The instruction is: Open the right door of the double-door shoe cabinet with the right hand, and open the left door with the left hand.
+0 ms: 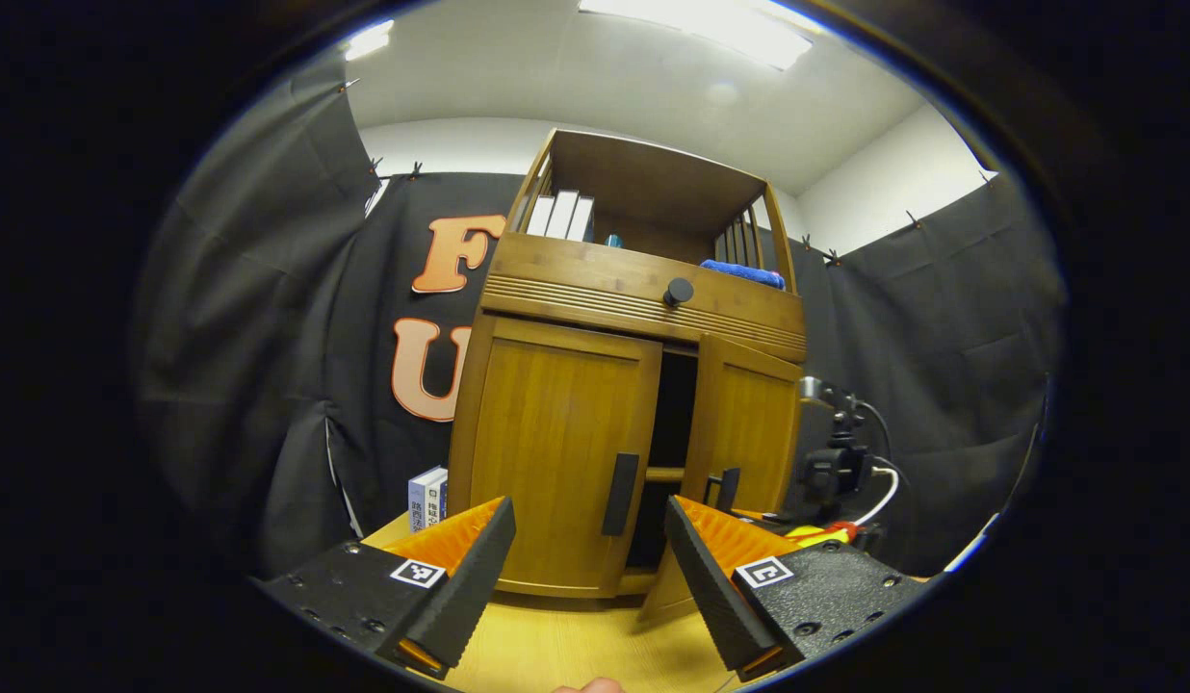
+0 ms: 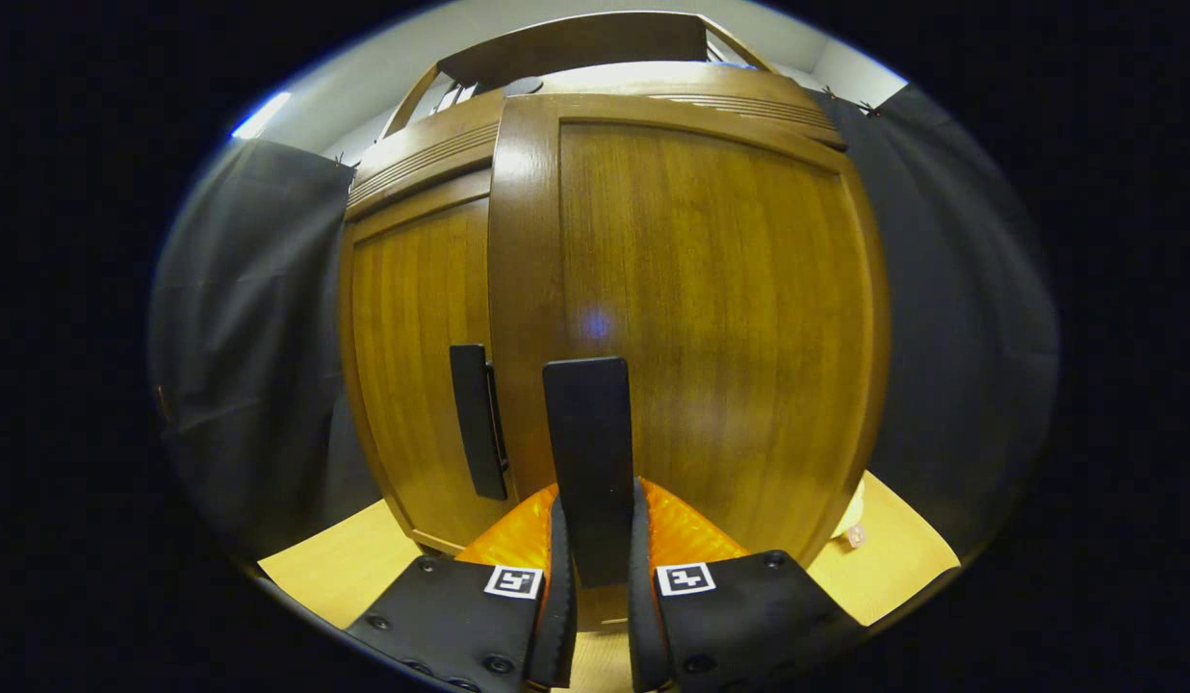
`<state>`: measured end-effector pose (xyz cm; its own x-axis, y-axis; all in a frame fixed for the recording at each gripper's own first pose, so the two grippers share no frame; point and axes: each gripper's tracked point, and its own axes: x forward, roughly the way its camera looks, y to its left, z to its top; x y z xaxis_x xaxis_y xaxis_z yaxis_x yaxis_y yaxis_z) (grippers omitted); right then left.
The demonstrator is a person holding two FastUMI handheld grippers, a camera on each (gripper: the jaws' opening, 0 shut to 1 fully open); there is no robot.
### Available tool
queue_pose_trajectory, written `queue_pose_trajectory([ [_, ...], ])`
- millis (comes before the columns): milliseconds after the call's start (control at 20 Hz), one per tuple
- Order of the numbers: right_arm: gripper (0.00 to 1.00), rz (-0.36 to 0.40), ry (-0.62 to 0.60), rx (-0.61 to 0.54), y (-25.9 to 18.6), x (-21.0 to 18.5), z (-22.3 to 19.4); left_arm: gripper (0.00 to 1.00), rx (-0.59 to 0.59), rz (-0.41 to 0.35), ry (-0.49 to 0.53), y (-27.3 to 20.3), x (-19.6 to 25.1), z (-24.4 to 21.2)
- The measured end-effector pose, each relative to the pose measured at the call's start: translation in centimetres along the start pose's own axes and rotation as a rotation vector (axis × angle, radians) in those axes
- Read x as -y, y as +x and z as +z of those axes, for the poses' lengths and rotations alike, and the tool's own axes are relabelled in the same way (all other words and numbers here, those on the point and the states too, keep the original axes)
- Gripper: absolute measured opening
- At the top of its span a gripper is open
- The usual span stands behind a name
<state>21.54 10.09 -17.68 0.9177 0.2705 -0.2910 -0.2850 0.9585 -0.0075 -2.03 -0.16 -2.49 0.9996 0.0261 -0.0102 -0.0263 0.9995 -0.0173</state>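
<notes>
Shoe cabinet (image 1: pixel 633 385) on the table (image 1: pixel 576 645): we log its right door (image 2: pixel 691 318) ajar, interior too dark to read; left door (image 1: pixel 556 452) flush. Right gripper (image 2: pixel 593 577) clamps the right door's handle (image 2: pixel 587 452). Left gripper (image 1: pixel 590 577) gapes, empty.

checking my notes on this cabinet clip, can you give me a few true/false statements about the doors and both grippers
1. The right gripper is clamped on the right door's handle. True.
2. The right door is fully closed. False: it stands ajar, with a dark gap beside it.
3. The left gripper grips the left door's handle. False: its fingers are spread open, short of the handle.
4. The left door looks closed. True.
5. The drawer above the doors has a round knob. True.
6. The top shelf is bare. False: books and a blue cloth sit there.
</notes>
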Motion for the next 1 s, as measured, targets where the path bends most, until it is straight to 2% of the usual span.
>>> queue_pose_trajectory([
  [50, 0.26, 0.0, 0.0, 0.002, -0.7, 0.4, 0.0, 0.92, 0.002, 0.001, 0.001, 0.0, 0.1, 0.1],
  [150, 0.26, -0.005, 0.006, 0.0, -2.0, 1.1, -0.2, 0.95, 0.005, 0.003, 0.007, 0.1, 0.3, 0.1],
  [200, 0.34, -0.014, 0.01, -0.003, -2.7, 1.5, -0.1, 0.92, 0.01, 0.003, 0.01, 0.1, 0.4, 0.2],
  [250, 0.3, -0.028, 0.012, -0.002, -3.2, 1.8, 0.1, 0.92, 0.014, 0.002, 0.011, 0.0, 0.6, 0.3],
  [350, 0.34, -0.058, 0.006, 0.008, -4.3, 2.7, 0.2, 0.92, 0.011, -0.004, 0.014, -0.1, 1.0, 0.1],
  [400, 0.3, -0.072, -0.002, 0.016, -4.8, 3.1, 0.3, 0.94, 0.011, -0.008, 0.016, -0.2, 1.3, 0.0],
  [600, 0.29, -0.123, 0.007, 0.024, -6.6, 4.9, 0.7, 0.94, 0.017, -0.027, 0.019, 0.0, 1.9, 0.1],
  [800, 0.33, -0.165, 0.001, 0.039, -7.6, 6.4, 1.2, 0.94, 0.015, -0.039, 0.019, 0.0, 2.3, -0.1],
  [900, 0.24, -0.199, -0.001, 0.038, -8.2, 7.4, 1.2, 0.94, 0.014, -0.043, 0.017, 0.0, 2.4, -0.1],
  [1000, 0.24, -0.228, 0.003, 0.043, -8.9, 8.7, 1.3, 0.94, 0.014, -0.046, 0.012, -0.1, 2.5, -0.1],
])
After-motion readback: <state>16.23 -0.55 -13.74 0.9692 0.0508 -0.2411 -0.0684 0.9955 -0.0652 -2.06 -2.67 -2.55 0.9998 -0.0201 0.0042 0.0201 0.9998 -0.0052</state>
